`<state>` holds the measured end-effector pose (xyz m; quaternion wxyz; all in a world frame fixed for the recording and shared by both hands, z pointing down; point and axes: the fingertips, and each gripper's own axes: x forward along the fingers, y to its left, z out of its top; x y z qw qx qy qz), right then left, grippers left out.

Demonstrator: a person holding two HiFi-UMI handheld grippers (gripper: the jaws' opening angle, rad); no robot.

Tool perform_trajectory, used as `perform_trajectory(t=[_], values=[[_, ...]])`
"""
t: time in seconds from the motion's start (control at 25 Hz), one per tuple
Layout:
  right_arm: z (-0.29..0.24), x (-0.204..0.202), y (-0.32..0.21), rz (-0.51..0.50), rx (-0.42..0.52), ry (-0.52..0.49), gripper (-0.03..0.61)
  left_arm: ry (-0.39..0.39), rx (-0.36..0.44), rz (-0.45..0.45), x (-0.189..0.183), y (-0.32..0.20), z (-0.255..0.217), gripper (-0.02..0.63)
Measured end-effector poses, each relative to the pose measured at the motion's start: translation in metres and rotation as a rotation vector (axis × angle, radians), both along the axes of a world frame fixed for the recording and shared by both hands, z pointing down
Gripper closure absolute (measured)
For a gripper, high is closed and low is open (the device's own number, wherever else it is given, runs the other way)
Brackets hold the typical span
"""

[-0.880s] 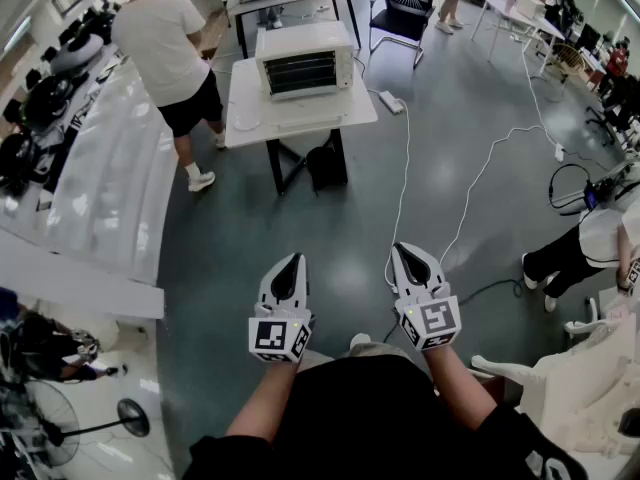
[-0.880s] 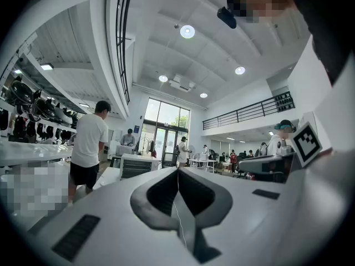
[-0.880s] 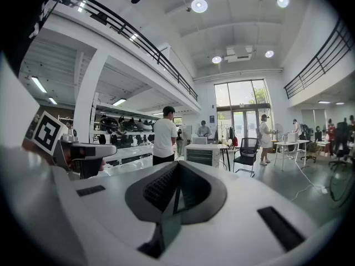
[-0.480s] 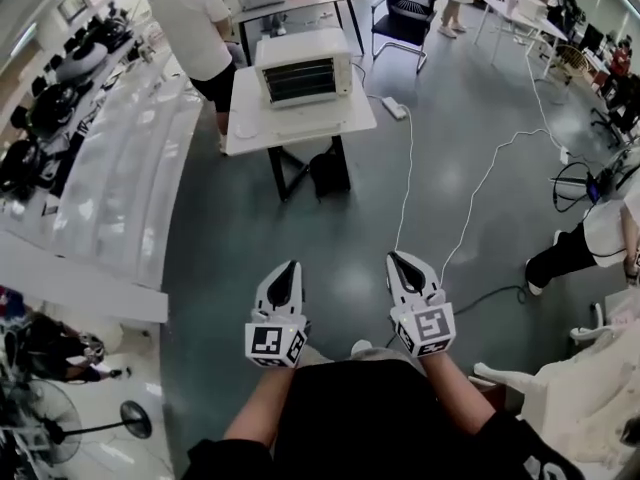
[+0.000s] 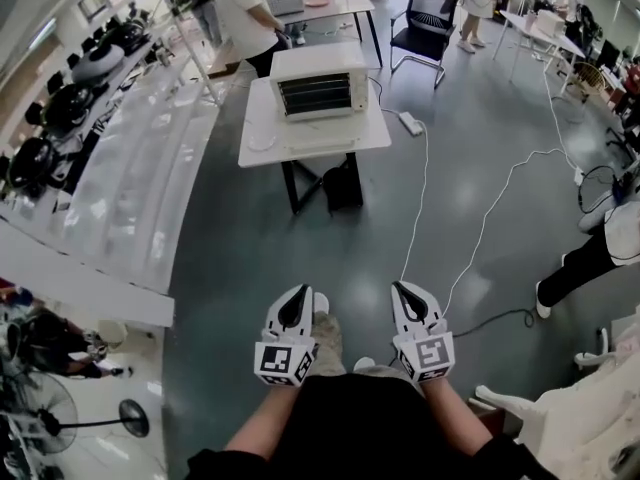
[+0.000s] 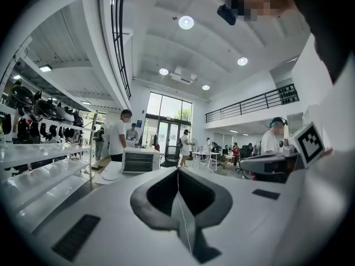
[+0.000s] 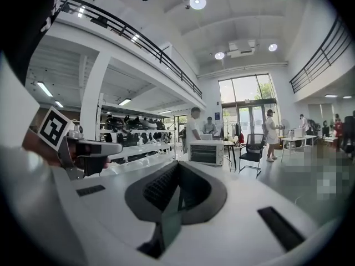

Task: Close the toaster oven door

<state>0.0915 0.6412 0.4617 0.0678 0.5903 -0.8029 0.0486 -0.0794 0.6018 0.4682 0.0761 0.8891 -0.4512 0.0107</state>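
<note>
A white toaster oven (image 5: pixel 319 80) stands on a small white table (image 5: pixel 370 133) several steps ahead across the grey floor. Its front shows bare racks, and the glass door seems to lie flat on the table in front of it. Both grippers hang low near my body, far from the oven. My left gripper (image 5: pixel 293 303) and my right gripper (image 5: pixel 405 296) are shut with nothing in them. The oven shows small in the left gripper view (image 6: pixel 138 161) beyond the left gripper (image 6: pixel 177 170), and in the right gripper view (image 7: pixel 206 152) beyond the right gripper (image 7: pixel 178 164).
A white plate (image 5: pixel 262 142) lies on the table's left side and a black bag (image 5: pixel 342 186) sits under it. A power strip (image 5: pixel 411 123) and white cables cross the floor to the right. Long shelves (image 5: pixel 110 168) line the left. A person (image 5: pixel 250 13) stands behind the table.
The view has shifted towards the table, which now sits more central. The person beside the table has walked round to its far side. Both grippers stay shut, low and close to my body.
</note>
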Motion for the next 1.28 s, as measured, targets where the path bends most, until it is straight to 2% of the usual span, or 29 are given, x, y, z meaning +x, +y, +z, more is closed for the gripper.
perform_trajectory(t=[0.24,0.56,0.96,1.12,1.28], values=[[0.006,0.0,-0.047,0.027,-0.005,0.005,0.557,0.002,0.005,0.019,-0.004,-0.047,0.011,0.594],[0.021,0.012,-0.157,0.071,-0.036,0.043,0.557,0.024,-0.005,0.031,-0.001,-0.159,0.028,0.594],[0.007,-0.013,-0.31,0.058,-0.06,0.071,0.557,0.027,-0.014,0.017,-0.033,-0.315,0.022,0.594],[0.011,-0.027,-0.357,0.025,-0.105,0.091,0.557,0.038,-0.035,0.027,-0.04,-0.355,0.028,0.594],[0.013,-0.047,-0.405,0.022,-0.097,0.086,0.557,0.045,-0.036,0.036,-0.055,-0.396,0.028,0.594]])
